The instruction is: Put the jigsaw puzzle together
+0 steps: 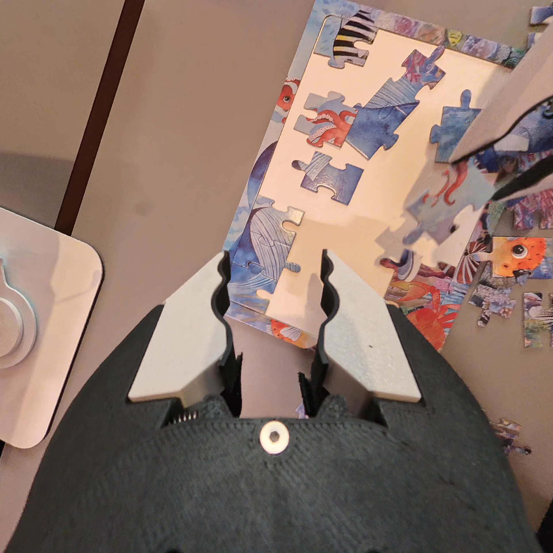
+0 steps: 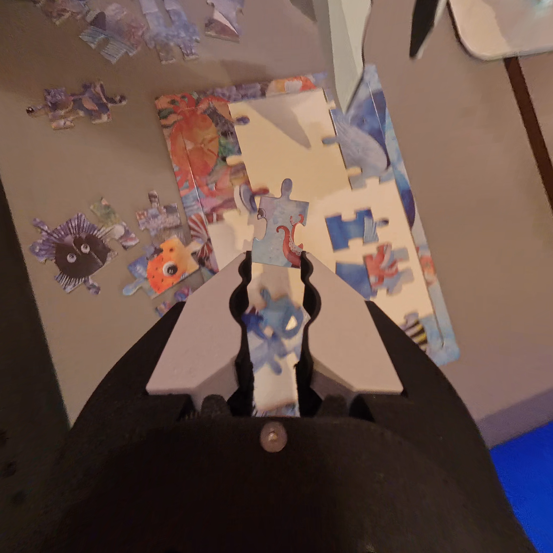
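Note:
The puzzle tray (image 1: 329, 233) lies on a tan table, with a cream base and a sea-creature border. Whale pieces (image 1: 269, 239) sit fitted at its left edge. Loose pieces lie inside it, among them an octopus piece (image 1: 329, 125) and a blue piece (image 1: 332, 179). My left gripper (image 1: 275, 254) is open and empty above the tray's near left corner. My right gripper (image 2: 275, 254) is shut on a light-blue piece with a red tentacle (image 2: 281, 227) and holds it above the tray's base (image 2: 284, 143). The piece also shows in the left wrist view (image 1: 440, 206), held by the right gripper (image 1: 475, 179).
Several loose pieces lie on the table beside the tray, including an orange fish piece (image 2: 170, 266) and a black spiky fish cluster (image 2: 74, 251). A white rounded plate (image 1: 45, 329) lies left of the tray. A dark strip (image 1: 98, 98) crosses the table.

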Motion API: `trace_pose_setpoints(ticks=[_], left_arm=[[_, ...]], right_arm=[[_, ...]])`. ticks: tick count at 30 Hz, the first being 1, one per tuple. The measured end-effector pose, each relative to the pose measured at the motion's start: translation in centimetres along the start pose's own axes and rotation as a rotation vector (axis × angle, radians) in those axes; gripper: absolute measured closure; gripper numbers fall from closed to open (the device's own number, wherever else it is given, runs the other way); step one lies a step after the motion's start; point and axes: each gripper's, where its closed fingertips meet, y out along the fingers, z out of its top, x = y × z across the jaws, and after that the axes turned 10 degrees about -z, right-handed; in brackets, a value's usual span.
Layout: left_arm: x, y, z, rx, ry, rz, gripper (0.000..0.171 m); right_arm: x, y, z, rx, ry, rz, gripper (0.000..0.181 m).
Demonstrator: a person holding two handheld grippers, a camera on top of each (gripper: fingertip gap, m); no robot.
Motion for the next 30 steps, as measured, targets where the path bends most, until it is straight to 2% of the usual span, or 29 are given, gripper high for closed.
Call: trace_pose_setpoints(ticks=[4,7,10,13,18,21,23,24,25,28,30], left_arm=[[0.7,-0.1,-0.2,0.032,-0.020,-0.093,0.112],[1.9,-0.3,-0.1,0.087,-0.046,-0.224,0.113],[3.6,-0.5,0.0,0.133,-0.076,-0.381,0.114],[5.3,-0.3,0.9,0.193,-0.101,-0.526,0.123],[6.3,1.1,0.1,0.143,-0.113,-0.592,0.135],[7.3,0.7,1.0,0.200,-0.115,-0.675,0.159],[7.6,0.3,1.6,0.239,-0.113,-0.711,0.167],[7.6,0.2,1.6,0.243,-0.102,-0.709,0.171],[7.3,0.2,1.6,0.242,-0.099,-0.685,0.171],[7.3,-0.1,1.4,0.225,-0.076,-0.666,0.171],[7.1,-0.1,1.0,0.189,-0.056,-0.631,0.171]], right_arm=[[0.0,2.1,2.6,0.052,-0.119,0.004,0.150],[0.8,3.3,2.9,0.062,-0.197,-0.060,0.151],[0.7,3.4,3.3,0.136,-0.211,-0.068,0.151],[1.0,3.3,3.6,0.191,-0.239,-0.098,0.151],[1.5,2.9,3.6,0.220,-0.277,-0.153,0.151],[1.6,2.5,3.8,0.246,-0.291,-0.168,0.151],[1.8,2.4,3.7,0.247,-0.287,-0.180,0.150],[1.8,2.3,3.7,0.252,-0.286,-0.184,0.162],[1.9,2.2,3.8,0.265,-0.280,-0.185,0.166],[2.4,1.9,4.0,0.267,-0.169,-0.132,0.148],[2.6,1.9,4.3,0.269,-0.095,-0.080,0.151]])
